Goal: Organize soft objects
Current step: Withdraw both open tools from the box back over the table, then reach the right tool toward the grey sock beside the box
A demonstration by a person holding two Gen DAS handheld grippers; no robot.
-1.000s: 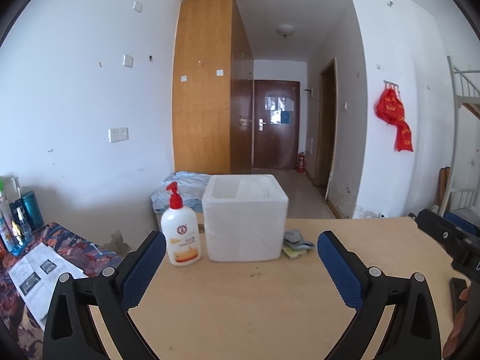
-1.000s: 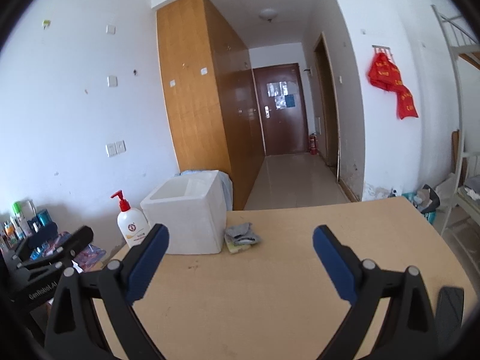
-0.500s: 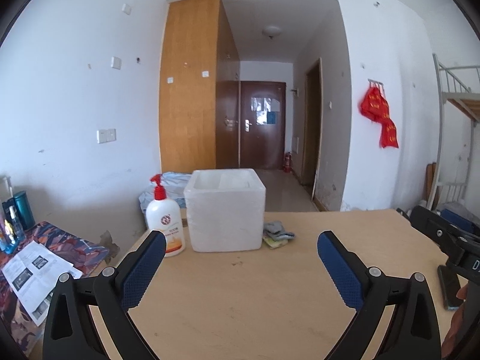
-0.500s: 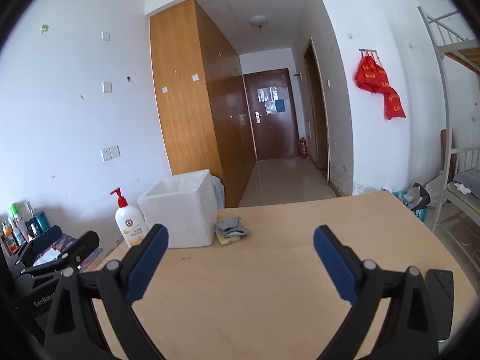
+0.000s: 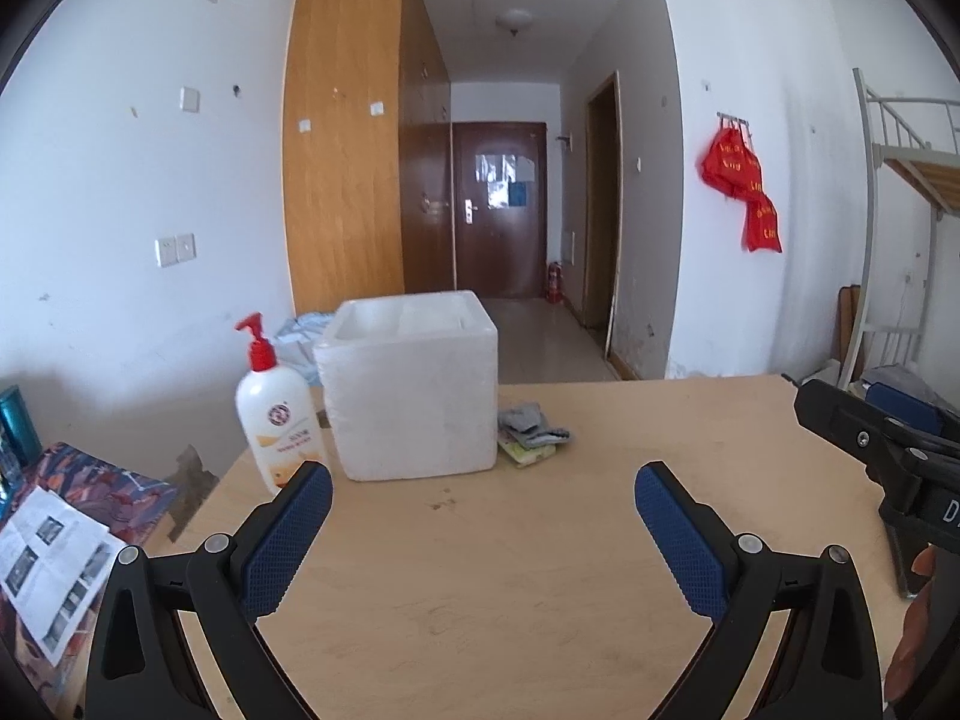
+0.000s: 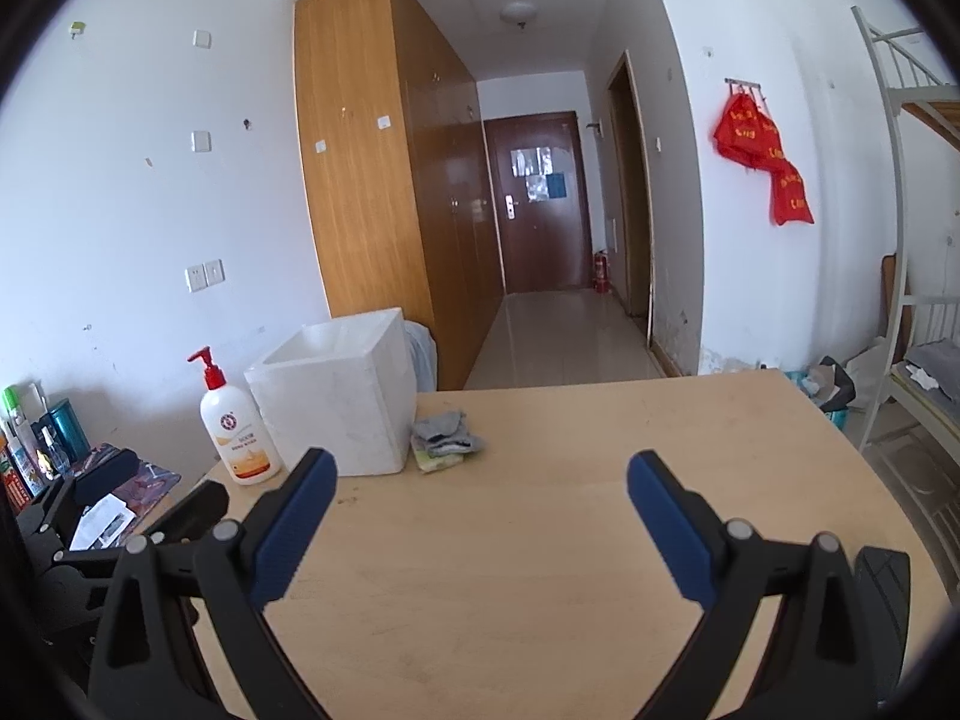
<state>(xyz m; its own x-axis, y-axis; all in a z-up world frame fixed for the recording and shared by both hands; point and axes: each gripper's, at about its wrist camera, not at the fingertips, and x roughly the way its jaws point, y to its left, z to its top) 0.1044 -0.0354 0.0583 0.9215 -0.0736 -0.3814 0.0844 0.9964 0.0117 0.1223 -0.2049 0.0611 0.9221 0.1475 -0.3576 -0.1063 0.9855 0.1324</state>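
A small pile of soft cloths (image 5: 531,433), grey on top of yellow-green, lies on the wooden table (image 5: 510,552) against the right side of a white foam box (image 5: 414,384). The pile also shows in the right wrist view (image 6: 445,441), beside the box (image 6: 339,399). My left gripper (image 5: 483,489) is open and empty, held above the table well short of the box. My right gripper (image 6: 480,480) is open and empty, also short of the pile. The inside of the box is hidden.
A white pump bottle with a red top (image 5: 277,414) stands left of the box, also in the right wrist view (image 6: 237,432). A patterned cloth with a leaflet (image 5: 54,546) lies off the table's left edge. A dark phone (image 6: 882,600) lies at the table's right.
Both grippers have drawn back and shifted a little; the box, bottle and cloth pile look smaller and farther away. Both stay open. Nothing on the table moved.
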